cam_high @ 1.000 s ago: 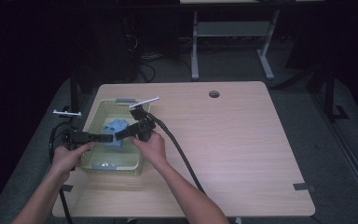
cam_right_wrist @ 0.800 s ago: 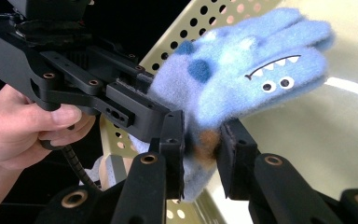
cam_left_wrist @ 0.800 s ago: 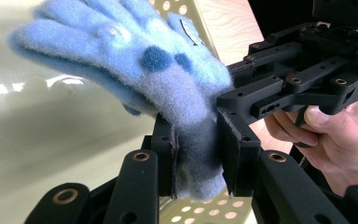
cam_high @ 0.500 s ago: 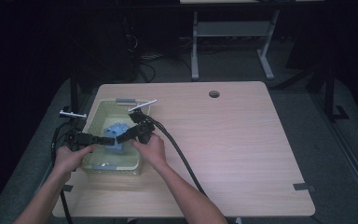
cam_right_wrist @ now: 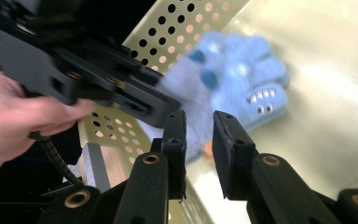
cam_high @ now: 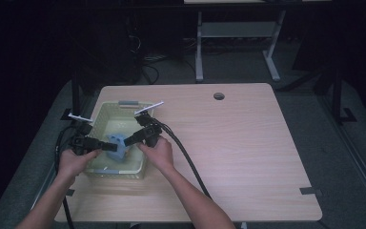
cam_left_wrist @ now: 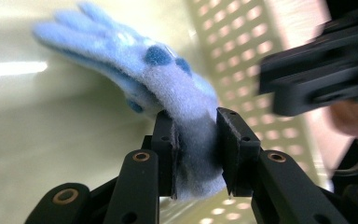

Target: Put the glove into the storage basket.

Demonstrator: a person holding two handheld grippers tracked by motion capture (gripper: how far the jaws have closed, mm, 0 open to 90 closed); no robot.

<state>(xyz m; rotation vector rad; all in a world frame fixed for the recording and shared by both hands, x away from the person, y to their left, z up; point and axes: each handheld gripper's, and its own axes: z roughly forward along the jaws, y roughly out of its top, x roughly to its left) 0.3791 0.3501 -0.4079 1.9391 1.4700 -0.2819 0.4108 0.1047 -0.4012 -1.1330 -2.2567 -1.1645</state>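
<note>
A toothy face on the blue glove (cam_right_wrist: 242,88) is seen in the right gripper view (the high view gives a blue lump). The glove is clamped at its cuff by the left gripper (cam_left_wrist: 198,154) inside the basket (cam_high: 138,107); the right gripper (cam_right_wrist: 199,149), jaws slightly apart, is held near it. Both have been drawn slightly nearer the person since a second ago.

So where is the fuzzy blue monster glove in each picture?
High view: the blue glove sits left of centre, inside the pale green basket, between the two claws.
Left gripper view: it runs from the upper left down to the bottom centre, pinched in the left claw.
Right gripper view: upper centre, beyond the right claw.
Shared landmark: the basket's wall of holes.
</note>
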